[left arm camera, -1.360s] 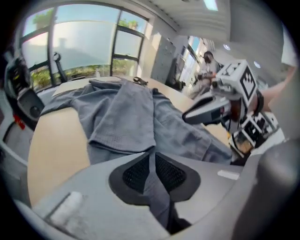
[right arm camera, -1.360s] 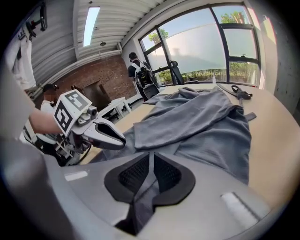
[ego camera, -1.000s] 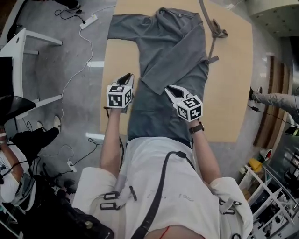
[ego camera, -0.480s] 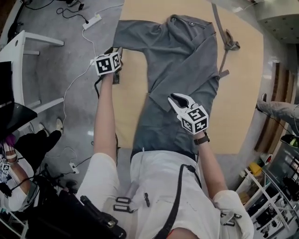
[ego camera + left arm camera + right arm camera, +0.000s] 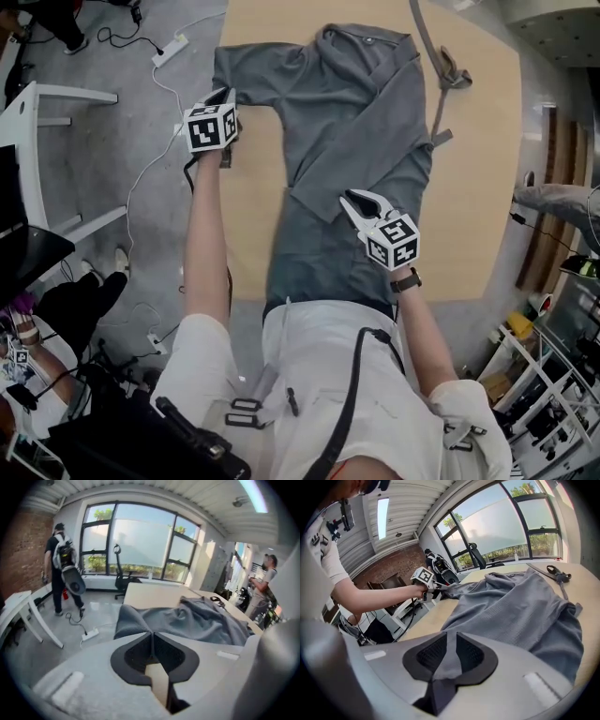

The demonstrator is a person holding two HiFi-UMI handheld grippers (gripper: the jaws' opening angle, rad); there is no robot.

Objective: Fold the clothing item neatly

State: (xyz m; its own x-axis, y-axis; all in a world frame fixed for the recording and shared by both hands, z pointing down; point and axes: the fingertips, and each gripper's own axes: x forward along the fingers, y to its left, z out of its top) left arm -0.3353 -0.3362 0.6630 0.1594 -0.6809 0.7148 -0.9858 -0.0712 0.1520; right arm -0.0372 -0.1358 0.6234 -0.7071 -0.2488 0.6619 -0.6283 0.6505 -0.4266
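Right gripper (image 5: 450, 644), nearest the person: jaws clamped on a fold of the grey waffle-textured long-sleeved garment (image 5: 323, 258). Fabric is plainly between the pads, about at the end of the folded-in sleeve (image 5: 347, 141) that lies diagonally over the front. Garment lies flat along the tan wooden table (image 5: 253, 225), hem at the near edge, collar far. Farther out to the left is the left gripper (image 5: 153, 638). Its jaws have just been closing and stand together, with the cuff (image 5: 130, 620) of the outstretched sleeve (image 5: 258, 70) meeting their tips. Thin pinch, but it looks held. That cuff sits at the table's left edge.

Step, as I judge it: second sleeve fold, cuff grasped, not yet lifted. Roughly a third along, with the body folds left to do. Next move calls for lifting the cuff a little, carrying it across the chest and laying it flat over the first sleeve. Meanwhile the right gripper holds the body so it doesn't drag. Left grip is shallow and could slip.

Counts:
- On the table: two grippers, one garment, two sleeves (one in, one out), one table.
- Also one grey fabric belt (image 5: 448, 70), loose beside the collar at far right.
- Off the table: one white power strip (image 5: 171, 47) on the floor, one white desk (image 5: 66, 92).
- Far back by the windows: one black office chair (image 5: 123, 578).
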